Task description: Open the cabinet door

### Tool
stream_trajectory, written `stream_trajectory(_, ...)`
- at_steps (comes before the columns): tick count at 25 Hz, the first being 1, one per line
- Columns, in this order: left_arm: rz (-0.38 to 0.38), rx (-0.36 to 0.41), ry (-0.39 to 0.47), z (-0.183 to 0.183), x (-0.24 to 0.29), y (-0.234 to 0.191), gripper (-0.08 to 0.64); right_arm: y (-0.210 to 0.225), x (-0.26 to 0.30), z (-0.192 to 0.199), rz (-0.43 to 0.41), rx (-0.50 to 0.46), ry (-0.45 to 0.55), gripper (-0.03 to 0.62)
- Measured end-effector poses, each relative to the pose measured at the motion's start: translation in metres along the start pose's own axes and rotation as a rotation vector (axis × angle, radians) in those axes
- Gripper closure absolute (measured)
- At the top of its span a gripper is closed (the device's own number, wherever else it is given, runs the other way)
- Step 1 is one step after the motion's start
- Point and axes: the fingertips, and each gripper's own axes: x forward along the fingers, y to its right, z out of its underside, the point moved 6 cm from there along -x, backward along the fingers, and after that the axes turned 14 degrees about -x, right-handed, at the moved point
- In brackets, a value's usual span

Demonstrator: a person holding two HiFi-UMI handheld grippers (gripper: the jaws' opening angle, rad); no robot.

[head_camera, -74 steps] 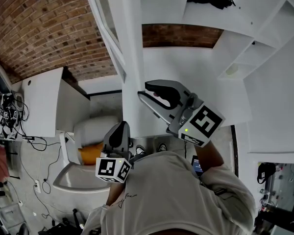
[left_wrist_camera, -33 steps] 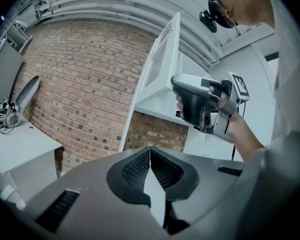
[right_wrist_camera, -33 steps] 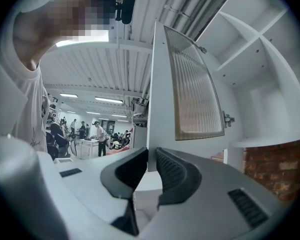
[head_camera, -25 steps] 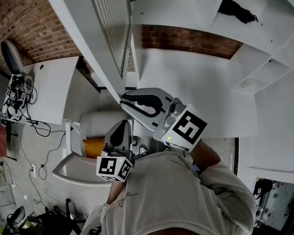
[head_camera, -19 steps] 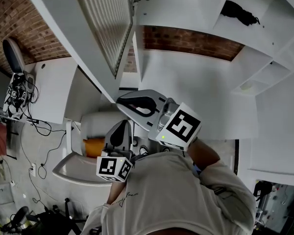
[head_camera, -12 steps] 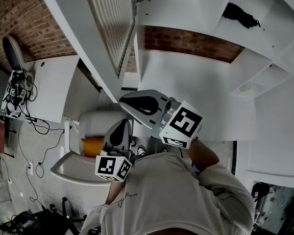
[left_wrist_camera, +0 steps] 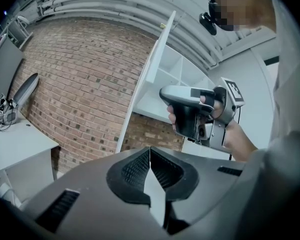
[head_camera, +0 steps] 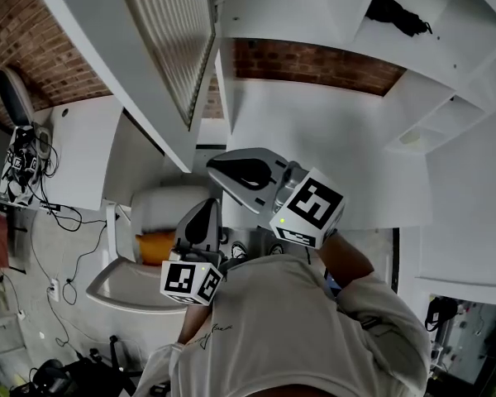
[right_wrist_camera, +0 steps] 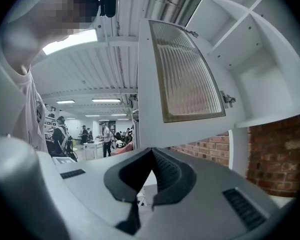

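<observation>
The white cabinet door (head_camera: pixel 149 48), with its ribbed glass pane (right_wrist_camera: pixel 185 76), stands swung wide open to the left of the white cabinet (head_camera: pixel 314 131). My right gripper (head_camera: pixel 210 163) hovers just right of the door's lower corner, jaws shut with nothing between them. In the right gripper view the closed right gripper (right_wrist_camera: pixel 151 150) sits just under the door's bottom rail. My left gripper (head_camera: pixel 207 206) hangs lower, near my chest, also shut and empty. In the left gripper view the left gripper (left_wrist_camera: pixel 150 150) points at the door's edge (left_wrist_camera: pixel 152 69) and the right gripper's body (left_wrist_camera: pixel 190 109).
Open cabinet shelves (head_camera: pixel 430 81) spread to the right, with a black object (head_camera: pixel 394 12) on an upper one. A brick wall (head_camera: pixel 58 23) lies behind. A white desk (head_camera: pixel 74 155) with cables stands at left, a white chair with something orange (head_camera: pixel 153 245) below. Several people (right_wrist_camera: pixel 106 139) stand far off.
The door has swung from nearly edge-on out to the left. My right gripper has come a little to the right, away from the door's lower corner. The left gripper has stayed put.
</observation>
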Motion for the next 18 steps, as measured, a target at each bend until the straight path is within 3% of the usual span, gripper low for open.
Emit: stream_trajectory(18, 0.062, -0.004, -0.043, 0.006, 0.017, 0.009, 0.543, 0.015, -0.029, 0.02, 0.154, -0.045, -0.118, 0.569)
